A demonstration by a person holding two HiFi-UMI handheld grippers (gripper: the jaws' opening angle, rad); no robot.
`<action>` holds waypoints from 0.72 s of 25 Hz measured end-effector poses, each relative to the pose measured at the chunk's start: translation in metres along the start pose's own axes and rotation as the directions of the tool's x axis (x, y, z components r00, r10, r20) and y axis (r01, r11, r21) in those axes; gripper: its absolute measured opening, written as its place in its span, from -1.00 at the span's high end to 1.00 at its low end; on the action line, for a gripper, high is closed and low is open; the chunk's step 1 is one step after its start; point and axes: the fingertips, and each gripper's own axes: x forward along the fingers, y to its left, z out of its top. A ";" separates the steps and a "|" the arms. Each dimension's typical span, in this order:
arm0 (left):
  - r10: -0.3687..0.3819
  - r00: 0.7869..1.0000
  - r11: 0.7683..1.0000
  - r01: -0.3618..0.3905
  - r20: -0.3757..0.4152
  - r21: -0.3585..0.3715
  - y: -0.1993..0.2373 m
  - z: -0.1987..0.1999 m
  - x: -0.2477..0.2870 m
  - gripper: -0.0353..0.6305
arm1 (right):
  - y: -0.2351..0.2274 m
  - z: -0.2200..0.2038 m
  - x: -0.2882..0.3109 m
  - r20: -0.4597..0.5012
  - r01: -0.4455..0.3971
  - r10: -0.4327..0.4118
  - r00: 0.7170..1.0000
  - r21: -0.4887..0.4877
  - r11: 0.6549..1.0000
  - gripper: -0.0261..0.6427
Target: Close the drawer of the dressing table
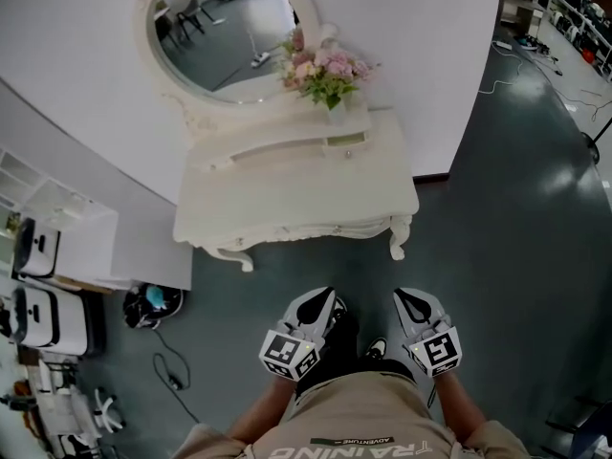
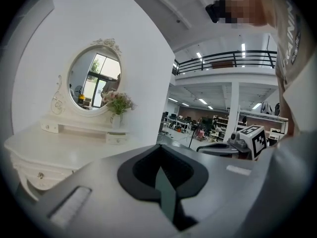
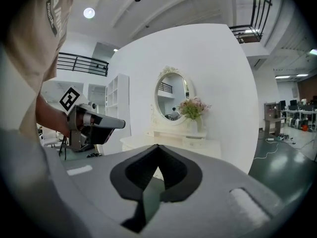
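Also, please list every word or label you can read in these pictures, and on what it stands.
"ADVENTURE": small patch on the person's shirt.
"RAINING": large print on the same shirt, partly cut off.
Left hand-held gripper and right hand-held gripper: cubes carry square markers only, no letters.

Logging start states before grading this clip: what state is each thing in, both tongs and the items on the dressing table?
Left tongs: shut, empty.
Right tongs: shut, empty.
Small drawer: seems pulled slightly out of the shelf.
Vase of flowers: upright on the shelf, above that drawer.
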 end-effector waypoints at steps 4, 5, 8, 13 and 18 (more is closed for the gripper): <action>-0.036 0.999 0.999 0.036 0.019 0.012 0.010 0.014 0.029 0.85 | -0.024 0.013 0.005 -0.003 0.058 -0.058 0.998 -0.013 0.998 0.92; -0.044 0.998 0.999 0.044 0.034 0.020 0.012 0.022 0.037 0.85 | -0.032 0.017 0.006 -0.002 0.072 -0.072 0.997 -0.014 0.997 0.92; -0.066 0.995 0.998 0.064 0.080 0.024 0.022 0.046 0.060 0.85 | -0.049 0.022 0.020 -0.020 0.103 -0.104 0.994 -0.017 0.994 0.92; -0.126 0.988 0.990 0.119 0.084 0.077 0.043 0.076 0.074 0.85 | -0.059 0.049 0.057 -0.008 0.128 -0.128 0.992 -0.028 0.991 0.92; -0.110 0.991 0.991 0.103 0.081 0.089 0.102 0.097 0.082 0.85 | -0.062 0.088 0.119 0.055 0.127 -0.125 0.991 -0.019 0.992 0.92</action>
